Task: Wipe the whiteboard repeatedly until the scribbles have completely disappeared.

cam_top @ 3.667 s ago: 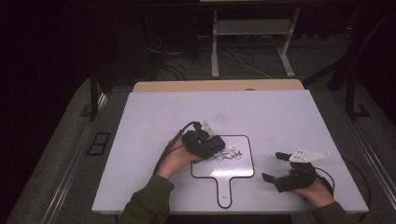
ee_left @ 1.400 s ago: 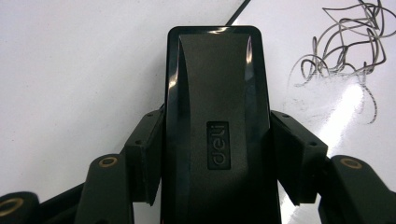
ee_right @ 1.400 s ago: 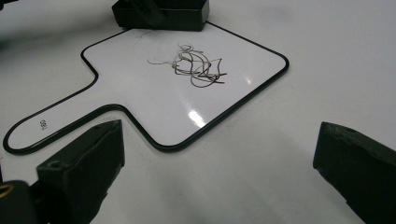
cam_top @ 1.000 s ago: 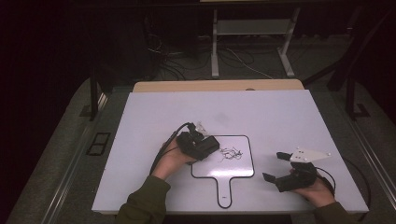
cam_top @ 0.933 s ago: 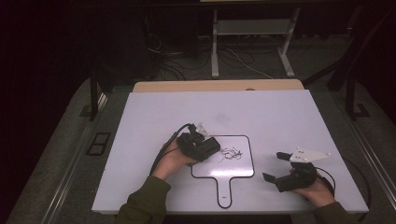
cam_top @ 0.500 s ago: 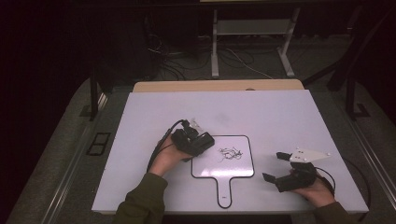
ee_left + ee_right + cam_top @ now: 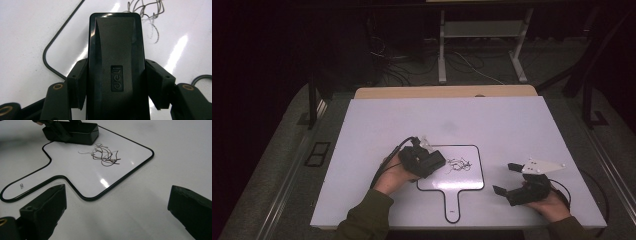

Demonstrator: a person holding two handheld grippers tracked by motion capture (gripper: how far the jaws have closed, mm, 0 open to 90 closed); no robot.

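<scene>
Eraser at the board's left edge

We note the left gripper (image 7: 117, 82) clamped tight on the black eraser (image 7: 116, 62), over the whiteboard (image 7: 472, 177) beside the scribble (image 7: 458, 164). The right gripper (image 7: 508, 179) rests near the board, jaws wide, holding nothing.

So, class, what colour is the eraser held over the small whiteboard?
Black: the eraser, stamped "deli", shows best in the left gripper view.

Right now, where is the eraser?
The eraser is clamped in the left tongs, at the whiteboard's left edge in the high view, just left of the scribble.
</scene>
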